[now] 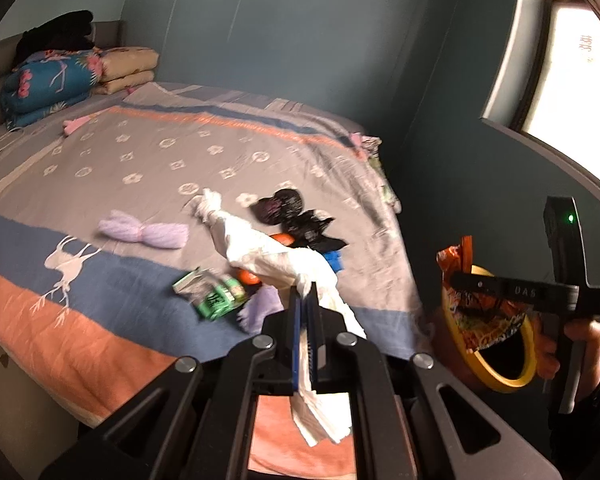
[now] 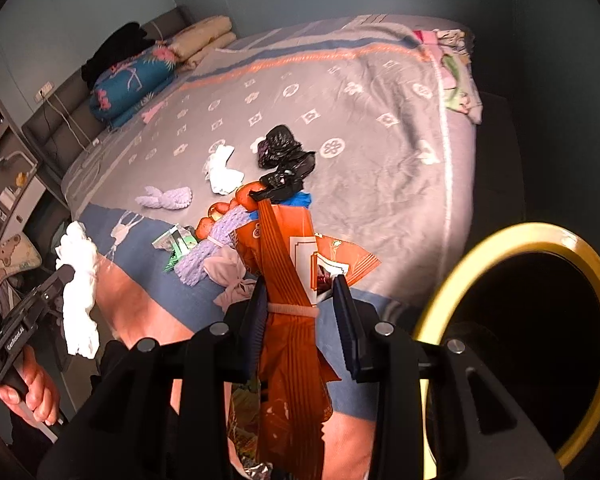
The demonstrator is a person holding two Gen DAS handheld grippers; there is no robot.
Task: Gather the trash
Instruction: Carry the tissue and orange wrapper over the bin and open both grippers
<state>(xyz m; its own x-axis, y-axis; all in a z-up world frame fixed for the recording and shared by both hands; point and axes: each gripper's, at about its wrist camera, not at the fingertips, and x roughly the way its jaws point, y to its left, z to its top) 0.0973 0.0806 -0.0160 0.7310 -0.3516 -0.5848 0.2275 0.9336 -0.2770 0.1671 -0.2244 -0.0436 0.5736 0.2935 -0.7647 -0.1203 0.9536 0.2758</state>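
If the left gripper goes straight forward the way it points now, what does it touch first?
Probably the purple mesh and green packet on the bed, just beyond the left gripper, which is already clamped on white tissue. Depth is uncertain.

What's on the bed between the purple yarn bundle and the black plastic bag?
In the right wrist view, a crumpled white tissue lies between the purple yarn bundle and the black plastic bag.

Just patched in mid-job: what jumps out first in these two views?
The left gripper is clamped on a long white tissue wad at the bed's near edge. The right gripper has an orange snack wrapper between parted fingers, beside the yellow-rimmed bin. More litter, including a black plastic bag, lies mid-bed.
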